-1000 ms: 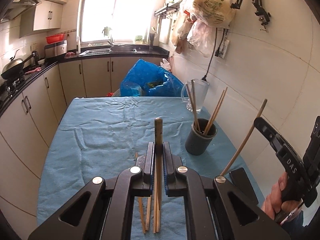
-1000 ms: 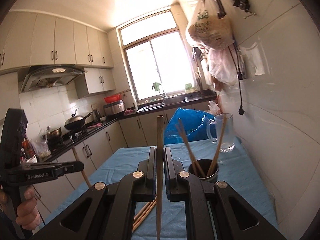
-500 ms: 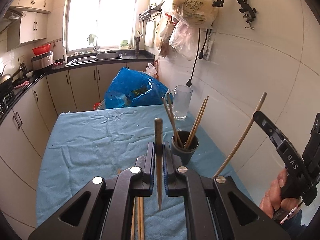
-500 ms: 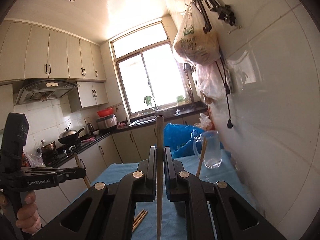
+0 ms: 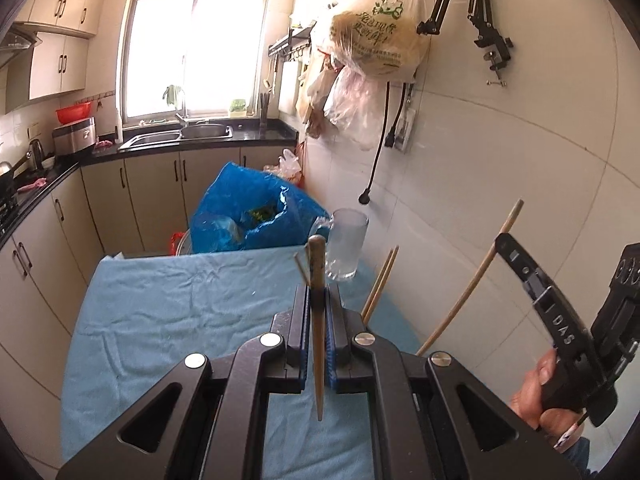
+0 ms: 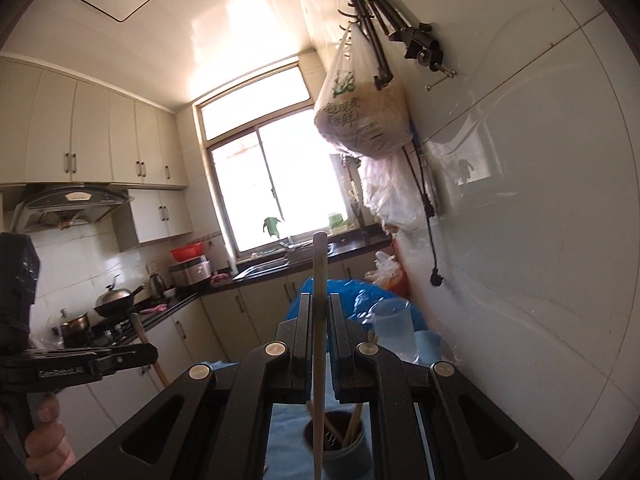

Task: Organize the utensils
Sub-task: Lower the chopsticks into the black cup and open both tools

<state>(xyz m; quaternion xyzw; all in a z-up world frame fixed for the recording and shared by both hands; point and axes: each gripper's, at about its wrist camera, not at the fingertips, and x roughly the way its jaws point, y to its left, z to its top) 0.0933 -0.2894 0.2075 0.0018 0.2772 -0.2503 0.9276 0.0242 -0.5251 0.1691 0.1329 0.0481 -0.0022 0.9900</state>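
My left gripper (image 5: 319,300) is shut on a brown chopstick (image 5: 317,320) that stands upright between the jaws, above the blue cloth. My right gripper (image 6: 319,312) is shut on a pale chopstick (image 6: 319,344), held upright; its lower tip hangs just above the dark utensil cup (image 6: 340,448), which holds several chopsticks. In the left wrist view the cup is hidden behind my fingers; only chopstick ends (image 5: 380,280) stick out. The right gripper with its chopstick (image 5: 468,284) shows at the right there, and the left gripper (image 6: 120,360) shows at the left in the right wrist view.
The table has a blue cloth (image 5: 180,312). A clear glass mug (image 5: 344,248) stands at its far right by the tiled wall (image 5: 500,180). A blue plastic bag (image 5: 256,212) sits behind the table. Cabinets and a counter (image 5: 48,216) run along the left.
Both grippers have risen and tilted upward with their chopsticks. The right gripper has come over the cup. The loose chopsticks on the cloth have dropped out of the left view.
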